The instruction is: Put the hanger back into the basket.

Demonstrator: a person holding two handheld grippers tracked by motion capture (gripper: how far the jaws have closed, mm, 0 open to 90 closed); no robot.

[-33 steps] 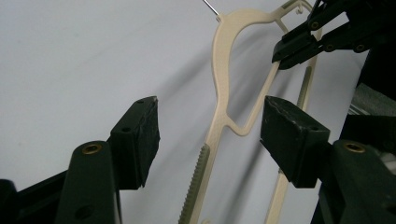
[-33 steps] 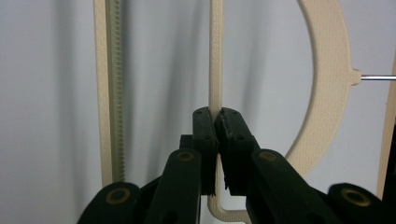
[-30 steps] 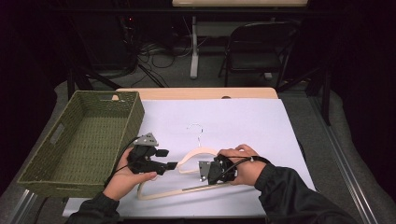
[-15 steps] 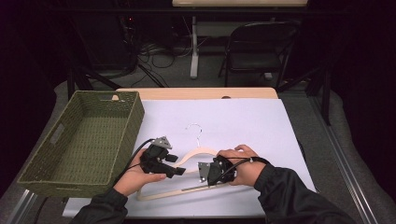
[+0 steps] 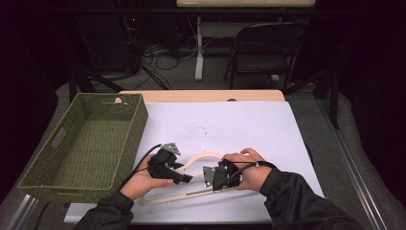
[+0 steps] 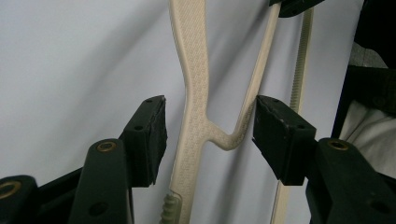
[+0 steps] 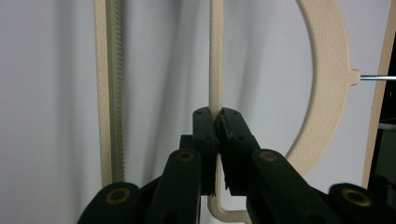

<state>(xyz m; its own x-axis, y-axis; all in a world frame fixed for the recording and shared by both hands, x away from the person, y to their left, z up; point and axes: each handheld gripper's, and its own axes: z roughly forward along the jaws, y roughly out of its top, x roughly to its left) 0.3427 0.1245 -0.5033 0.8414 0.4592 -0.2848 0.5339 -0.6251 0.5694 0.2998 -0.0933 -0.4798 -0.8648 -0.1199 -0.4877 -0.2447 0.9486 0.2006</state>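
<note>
My right claw (image 7: 216,122) clamped on hanger (image 7: 215,56) bar; my left claw (image 6: 208,126) apart, just closing, straddling hanger's left arm untouched.

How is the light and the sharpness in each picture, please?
High view: the white table is lit evenly while the room behind is dark, image slightly soft. Left gripper view: the cream hanger is sharp and throws soft grey shadows. Right gripper view: the jaws near the lens look dark, hanger texture clear.

The white table (image 5: 249,120) is brightly lit from above while the room behind is left dark. Soft shadows are cast beside the hanger (image 6: 191,93); near jaws are slightly blurred.
</note>
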